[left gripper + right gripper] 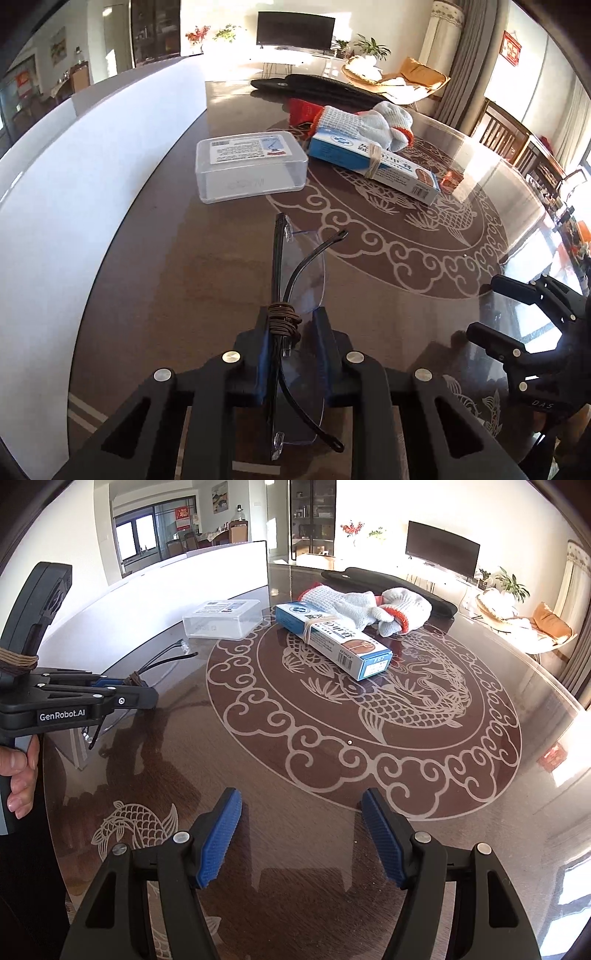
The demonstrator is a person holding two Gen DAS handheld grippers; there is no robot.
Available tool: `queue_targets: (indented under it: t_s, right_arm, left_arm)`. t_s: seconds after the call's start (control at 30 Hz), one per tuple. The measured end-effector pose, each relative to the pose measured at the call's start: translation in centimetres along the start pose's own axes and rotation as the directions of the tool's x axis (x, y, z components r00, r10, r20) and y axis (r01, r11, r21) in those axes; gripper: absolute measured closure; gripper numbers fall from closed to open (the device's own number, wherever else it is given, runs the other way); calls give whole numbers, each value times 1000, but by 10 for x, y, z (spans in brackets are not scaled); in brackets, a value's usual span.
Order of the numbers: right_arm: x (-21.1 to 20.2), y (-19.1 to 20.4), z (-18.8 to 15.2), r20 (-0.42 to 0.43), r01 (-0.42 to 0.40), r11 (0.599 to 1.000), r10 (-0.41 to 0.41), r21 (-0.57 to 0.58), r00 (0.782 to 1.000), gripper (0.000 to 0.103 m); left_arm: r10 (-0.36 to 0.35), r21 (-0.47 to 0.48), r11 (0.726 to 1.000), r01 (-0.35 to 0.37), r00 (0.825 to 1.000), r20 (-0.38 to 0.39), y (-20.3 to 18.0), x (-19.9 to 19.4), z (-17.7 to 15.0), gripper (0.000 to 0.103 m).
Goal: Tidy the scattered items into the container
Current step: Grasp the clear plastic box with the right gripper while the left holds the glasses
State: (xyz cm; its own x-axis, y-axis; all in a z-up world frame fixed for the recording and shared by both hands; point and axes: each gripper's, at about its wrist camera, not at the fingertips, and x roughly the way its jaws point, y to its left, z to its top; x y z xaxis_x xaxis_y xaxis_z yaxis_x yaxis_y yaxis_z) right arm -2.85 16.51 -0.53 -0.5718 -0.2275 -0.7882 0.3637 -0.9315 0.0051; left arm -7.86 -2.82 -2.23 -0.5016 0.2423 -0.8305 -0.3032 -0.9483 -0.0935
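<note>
Over on the far left there's a big white container [92,155] sitting along the edge of the bench [177,280], its wall curving off toward the back. Next to it, the left tool [288,328] is clamped down on a pair of clear safety glasses [303,280], folded up with a brown cord wound round the temples. The glasses are up off the bench, just beside the container wall but not over it as far as I can tell.

Moving right, a clear plastic box [251,166] with a label on the lid sits flat on the glass top, near the container. Just right of that is a blue and white carton [373,162] with a rubber band round it, lying on its side and touching a heap of knit work gloves [369,122] with orange cuffs behind it. Something dark and flat lies further back, can't make out what.

Far right, the right tool [301,834] hangs low over the bench, fingers spread wide with nothing between them.
</note>
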Motion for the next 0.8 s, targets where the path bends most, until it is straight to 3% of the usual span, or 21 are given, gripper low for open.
queue_targets:
  t_s: [0.1, 0.2, 0.3, 0.4, 0.5, 0.6, 0.67, 0.73, 0.8]
  right_arm:
    - [11, 10, 28, -1, -143, 988, 143, -60, 990, 33]
    - [17, 42, 84, 65, -144, 951, 168, -273, 984, 33]
    - [37, 72, 137, 71, -161, 862, 221, -480, 973, 33]
    - [64, 98, 172, 16, -129, 736, 187, -665, 982, 33]
    - [88, 110, 193, -74, -175, 631, 184, -756, 980, 33]
    - [109, 118, 200, -141, -221, 551, 185, -805, 973, 33]
    - [125, 122, 202, -213, -279, 529, 184, -802, 960, 33]
    - [138, 126, 201, -236, -281, 523, 153, -805, 960, 33]
    - [145, 125, 205, -217, -254, 561, 133, -788, 967, 33]
  left_arm:
    - [13, -56, 998, -13, 1000, 2, 16, -7, -7, 82]
    - [11, -135, 991, -10, 1000, 8, 35, -9, -7, 82]
    - [-27, -204, 979, 31, 999, 18, 49, -9, -9, 82]
    - [-43, -210, 977, 46, 999, 19, 51, -9, -9, 82]
    - [-49, -210, 976, 51, 999, 17, 51, -8, -9, 82]
    - [-74, -230, 970, 76, 997, 18, 55, -7, -8, 82]
    - [-90, -243, 966, 92, 996, 20, 58, -6, -6, 82]
    - [-94, -247, 964, 97, 995, 23, 59, -5, -6, 82]
    - [-87, -239, 967, 91, 996, 25, 57, -4, -5, 82]
